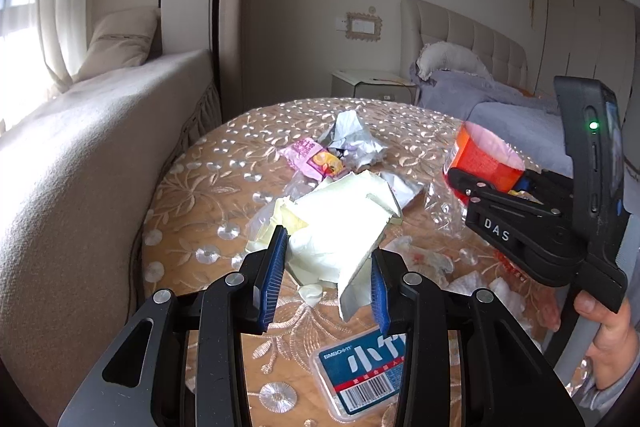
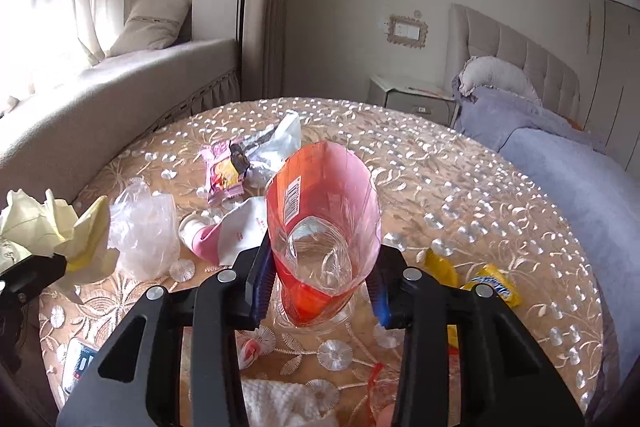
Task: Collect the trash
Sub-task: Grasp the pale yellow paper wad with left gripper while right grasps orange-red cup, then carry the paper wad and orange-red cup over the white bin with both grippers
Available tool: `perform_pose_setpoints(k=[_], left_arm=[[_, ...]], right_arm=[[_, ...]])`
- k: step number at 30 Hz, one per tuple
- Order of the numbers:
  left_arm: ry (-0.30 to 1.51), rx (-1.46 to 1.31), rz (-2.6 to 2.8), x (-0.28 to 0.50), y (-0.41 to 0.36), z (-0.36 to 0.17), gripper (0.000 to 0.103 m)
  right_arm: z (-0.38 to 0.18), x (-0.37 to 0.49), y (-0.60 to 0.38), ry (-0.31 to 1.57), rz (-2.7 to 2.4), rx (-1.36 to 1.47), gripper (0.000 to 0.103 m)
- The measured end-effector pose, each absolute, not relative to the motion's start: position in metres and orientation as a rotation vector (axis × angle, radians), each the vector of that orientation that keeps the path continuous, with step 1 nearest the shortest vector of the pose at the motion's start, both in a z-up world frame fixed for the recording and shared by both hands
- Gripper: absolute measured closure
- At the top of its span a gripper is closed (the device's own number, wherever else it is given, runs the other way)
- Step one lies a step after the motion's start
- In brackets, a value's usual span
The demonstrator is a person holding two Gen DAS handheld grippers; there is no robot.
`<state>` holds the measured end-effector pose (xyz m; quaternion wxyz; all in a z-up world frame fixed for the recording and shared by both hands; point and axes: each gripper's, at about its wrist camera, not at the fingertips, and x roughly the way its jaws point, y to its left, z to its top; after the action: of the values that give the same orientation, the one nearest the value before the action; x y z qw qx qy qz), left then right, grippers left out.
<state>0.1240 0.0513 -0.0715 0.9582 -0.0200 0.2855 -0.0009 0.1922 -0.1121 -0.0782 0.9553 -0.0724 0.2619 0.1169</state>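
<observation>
Trash lies scattered over a round table with an embroidered cloth (image 2: 448,187). My left gripper (image 1: 330,251) is shut on a crumpled wad of pale yellow paper (image 1: 340,215), held a little above the cloth. The same paper (image 2: 36,223) shows at the left edge of the right wrist view. My right gripper (image 2: 324,259) is shut on an orange plastic wrapper (image 2: 320,187) with clear crumpled plastic inside it. From the left wrist view that orange wrapper (image 1: 484,155) sits raised at the right, with a hand (image 1: 612,339) on the tool's handle.
A pink snack wrapper (image 1: 316,159) and a silver foil wrapper (image 1: 354,137) lie mid-table. A blue packet (image 1: 360,375) is near the front edge. A clear plastic bag (image 2: 144,227), a pink-and-white wrapper (image 2: 228,235) and yellow wrappers (image 2: 494,287) lie around. A bed (image 2: 560,179) stands right, a window seat (image 1: 80,147) left.
</observation>
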Motion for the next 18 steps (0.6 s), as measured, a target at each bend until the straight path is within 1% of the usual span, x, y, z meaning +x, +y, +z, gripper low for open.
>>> perform_pose_setpoints(k=[9,18], left_arm=[[0.510,0.016,-0.125,0.120,-0.010,-0.043,0.067],[0.481,0.081,-0.357,0.118,-0.121,-0.032,0.066]], right_arm=[[-0.020,0.131,-0.182,0.356,0.150,-0.133,0.061],[-0.010,0.086,-0.282,0.298,-0.103,-0.123,0.061]])
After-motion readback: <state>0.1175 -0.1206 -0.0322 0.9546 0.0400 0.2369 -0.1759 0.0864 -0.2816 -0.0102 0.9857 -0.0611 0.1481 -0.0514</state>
